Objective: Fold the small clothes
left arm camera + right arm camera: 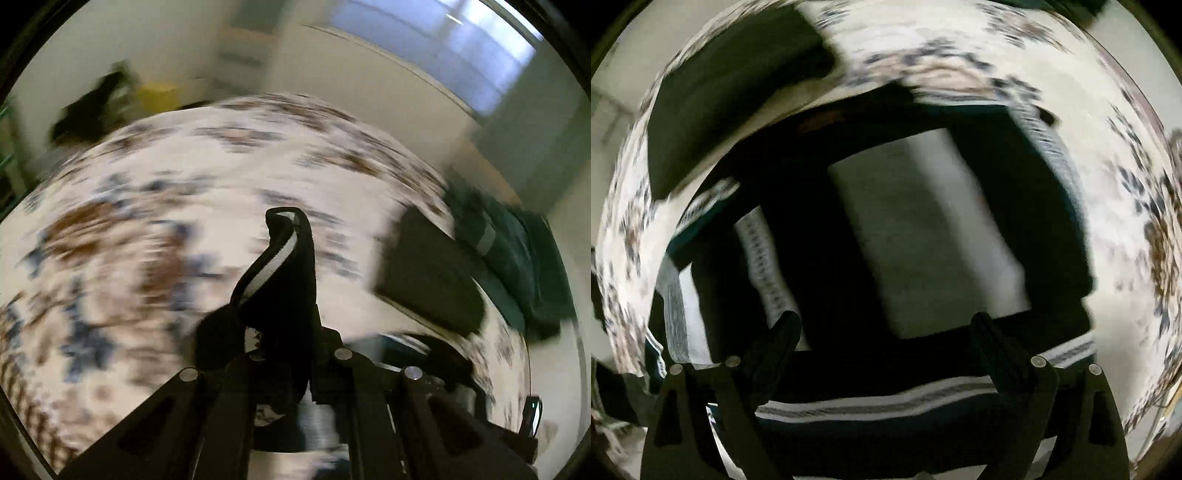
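My left gripper (pixel 280 332) is shut on a black cloth with a white stripe (pixel 284 254); the cloth stands up between the fingers above the floral bed sheet (pixel 147 206). My right gripper (pixel 882 325) is open, its fingers (pixel 783 332) spread over a black garment with a grey printed panel (pixel 923 229) and striped white trim (pixel 886 402), which lies flat on the sheet (pixel 1071 92). Both views are motion-blurred.
A folded dark garment (pixel 432 280) and a dark green folded one with a pale stripe (pixel 509 251) lie at the sheet's right side. A dark folded piece (pixel 731 92) lies at the upper left in the right wrist view. Walls and a window (pixel 443 44) lie beyond.
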Action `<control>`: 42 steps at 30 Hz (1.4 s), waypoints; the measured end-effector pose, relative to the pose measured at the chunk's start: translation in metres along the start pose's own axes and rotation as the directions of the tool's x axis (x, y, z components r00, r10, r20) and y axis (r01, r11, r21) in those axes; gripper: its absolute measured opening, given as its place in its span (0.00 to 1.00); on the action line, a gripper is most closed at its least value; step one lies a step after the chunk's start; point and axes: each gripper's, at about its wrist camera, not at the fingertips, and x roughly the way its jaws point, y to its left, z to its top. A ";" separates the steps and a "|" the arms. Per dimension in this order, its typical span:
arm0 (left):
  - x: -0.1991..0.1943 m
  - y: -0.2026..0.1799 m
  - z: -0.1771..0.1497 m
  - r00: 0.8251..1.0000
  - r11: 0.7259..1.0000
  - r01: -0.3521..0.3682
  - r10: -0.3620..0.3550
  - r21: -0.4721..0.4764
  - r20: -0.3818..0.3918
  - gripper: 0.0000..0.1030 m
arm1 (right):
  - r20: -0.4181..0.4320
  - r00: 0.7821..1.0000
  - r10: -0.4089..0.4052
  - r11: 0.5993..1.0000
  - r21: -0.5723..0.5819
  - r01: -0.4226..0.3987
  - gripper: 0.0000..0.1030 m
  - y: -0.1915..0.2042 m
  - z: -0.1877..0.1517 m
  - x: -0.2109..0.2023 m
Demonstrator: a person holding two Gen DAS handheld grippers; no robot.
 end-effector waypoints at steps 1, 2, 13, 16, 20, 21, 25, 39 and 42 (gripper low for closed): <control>0.014 -0.042 -0.006 0.999 0.998 0.049 -0.048 0.041 -0.025 0.04 | 0.004 1.000 0.003 1.000 0.013 -0.003 0.92 -0.015 0.003 -0.004; 0.025 -0.076 -0.012 0.995 0.994 0.090 -0.086 0.068 -0.050 0.04 | 0.009 1.000 0.006 0.999 0.032 -0.007 0.92 -0.039 0.009 -0.009; 0.153 -0.401 -0.176 0.853 0.860 0.426 -0.277 0.281 -0.442 0.06 | 0.002 0.999 -0.043 0.957 0.287 0.041 0.92 -0.268 0.037 -0.036; 0.179 -0.433 -0.218 0.839 0.869 0.366 -0.154 0.332 -0.521 0.08 | -0.023 1.000 -0.006 0.939 0.344 0.014 0.92 -0.315 0.040 -0.033; 0.176 -0.422 -0.243 0.852 0.892 0.255 -0.025 0.373 -0.523 0.18 | -0.058 0.994 0.097 0.928 0.366 -0.070 0.92 -0.346 0.046 -0.038; 0.166 -0.408 -0.243 0.857 0.900 0.239 -0.019 0.365 -0.514 0.37 | -0.066 0.990 0.127 0.927 0.362 -0.095 0.91 -0.349 0.048 -0.040; 0.125 -0.340 -0.254 0.878 0.916 0.142 0.059 0.376 -0.475 0.82 | -0.057 0.970 0.235 0.935 0.285 -0.210 0.37 -0.340 0.060 -0.053; 0.096 -0.139 -0.310 0.805 0.914 -0.254 0.381 0.315 -0.454 1.00 | -0.215 0.939 0.269 0.963 0.041 -0.267 0.17 -0.178 0.122 0.040; 0.097 -0.138 -0.312 0.811 0.913 -0.291 0.394 0.287 -0.431 1.00 | -0.183 0.947 0.264 0.964 0.028 -0.264 0.10 -0.171 0.113 0.030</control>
